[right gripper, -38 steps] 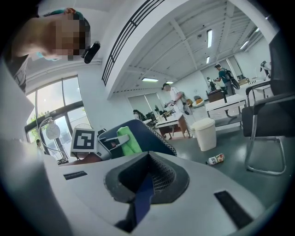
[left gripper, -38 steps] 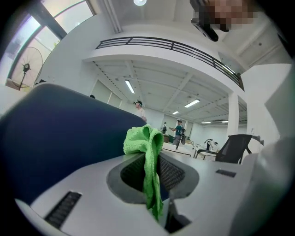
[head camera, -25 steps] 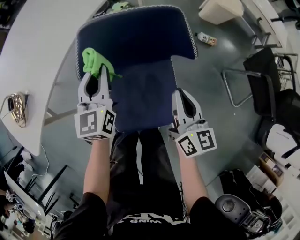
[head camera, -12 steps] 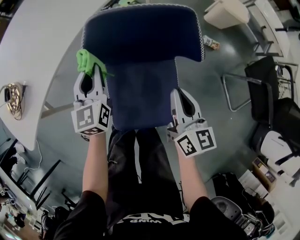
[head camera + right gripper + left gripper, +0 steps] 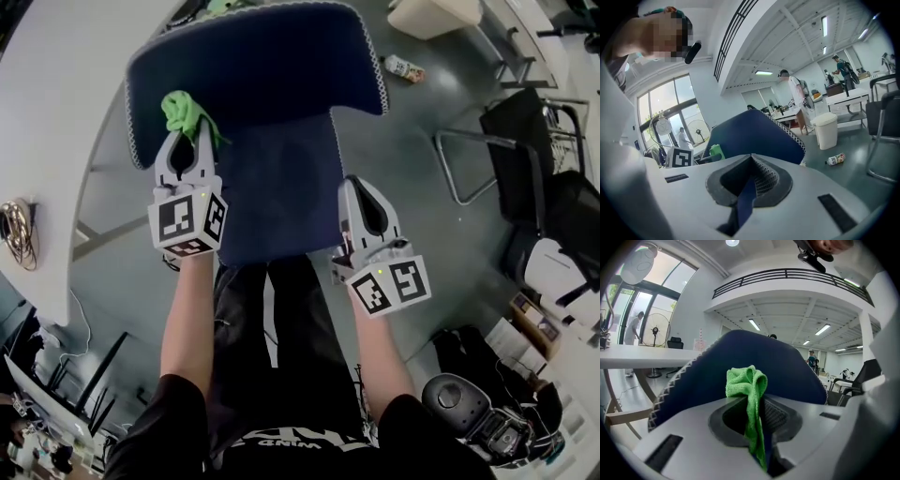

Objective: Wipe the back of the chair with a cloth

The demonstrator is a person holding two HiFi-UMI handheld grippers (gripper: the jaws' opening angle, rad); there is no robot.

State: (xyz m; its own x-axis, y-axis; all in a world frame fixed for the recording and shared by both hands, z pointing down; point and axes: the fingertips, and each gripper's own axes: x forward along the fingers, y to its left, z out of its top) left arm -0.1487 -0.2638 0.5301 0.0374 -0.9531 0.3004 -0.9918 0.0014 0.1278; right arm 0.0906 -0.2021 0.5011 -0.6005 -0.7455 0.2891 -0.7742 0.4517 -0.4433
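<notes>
facing a dark blue chair [image 5: 272,141] from its front, looking steeply down, with dark-trousered legs [image 5: 272,319] at the near edge of the seat [image 5: 281,211]

grips a green cloth [image 5: 185,112] in the left gripper [image 5: 187,141], fingers clamped shut on it, the bunched end poking out past the tips and a thin tail trailing back through the slot between them

holds that bunch up at the backrest [image 5: 262,56], close to its left edge and just above its lower left corner; actual contact with the fabric not clear from either view. in the left gripper view, blue backrest right behind the cloth, white zigzag stitching [image 5: 670,392] running down the rim to the left of it

right gripper [image 5: 360,185] lower down, at the right edge of the seat, well apart from the cloth; fingers drawn together at the tips, only a thin blue sliver [image 5: 745,200] in the slot between them, gripped or merely seen through, impossible to tell

marker cube [image 5: 187,223] at the back of each gripper, facing up

to the left, a curved white table [image 5: 56,122] with a coil of cable [image 5: 14,234] near its edge; on the grey floor [image 5: 403,169] beyond the backrest's right corner, a small bottle [image 5: 403,67] lying on its side, a white bin [image 5: 826,129] standing just past it, and a black chair [image 5: 525,159] further right
</notes>
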